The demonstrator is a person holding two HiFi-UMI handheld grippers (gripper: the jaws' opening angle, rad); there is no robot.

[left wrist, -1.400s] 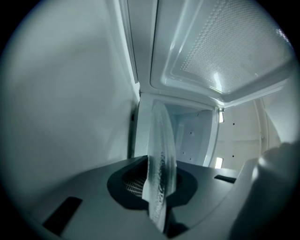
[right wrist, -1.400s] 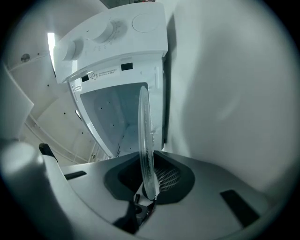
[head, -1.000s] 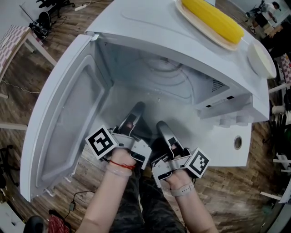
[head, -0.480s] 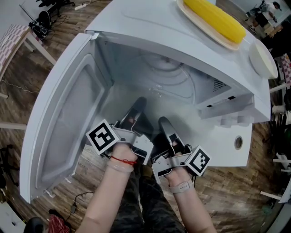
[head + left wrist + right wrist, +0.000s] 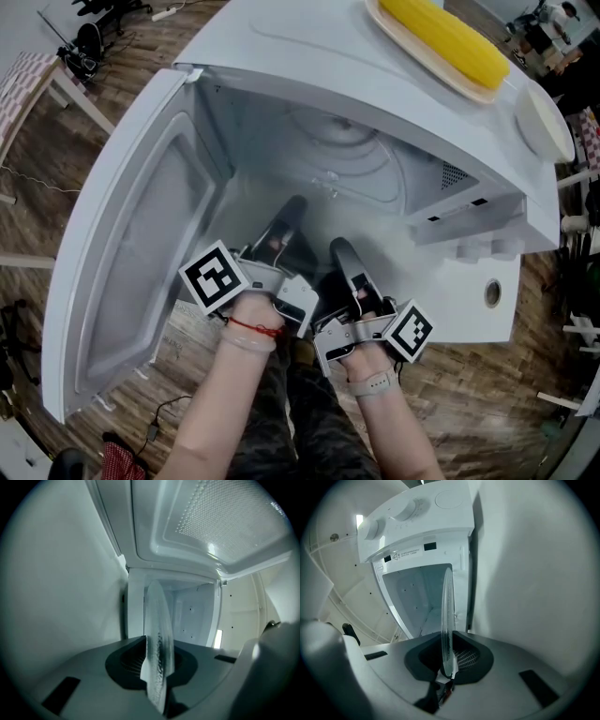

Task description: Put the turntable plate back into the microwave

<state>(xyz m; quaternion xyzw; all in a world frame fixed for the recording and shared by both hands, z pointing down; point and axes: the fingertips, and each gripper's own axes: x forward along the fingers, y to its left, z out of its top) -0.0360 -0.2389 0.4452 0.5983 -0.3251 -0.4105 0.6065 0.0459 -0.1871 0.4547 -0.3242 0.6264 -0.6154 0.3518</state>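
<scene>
The clear glass turntable plate [image 5: 342, 155] hangs partly inside the open white microwave [image 5: 309, 56], its ribbed rings faintly visible in the cavity. My left gripper [image 5: 286, 216] and right gripper [image 5: 342, 255] are side by side at the cavity mouth, each shut on the plate's near rim. The left gripper view shows the plate [image 5: 157, 630] edge-on, pinched in the left gripper [image 5: 157, 670]. The right gripper view has the thin rim [image 5: 447, 616] clamped in the right gripper [image 5: 449, 660], with the cavity behind it.
The microwave door [image 5: 136, 253] stands swung open at the left. On top of the microwave lies a corn cob [image 5: 441, 37] on a tray, with a white bowl [image 5: 542, 122] beside it. The control panel with a knob [image 5: 490, 293] is at the right.
Both grippers have edged a little deeper into the cavity mouth, carrying the plate with them. Their grip has not changed.
</scene>
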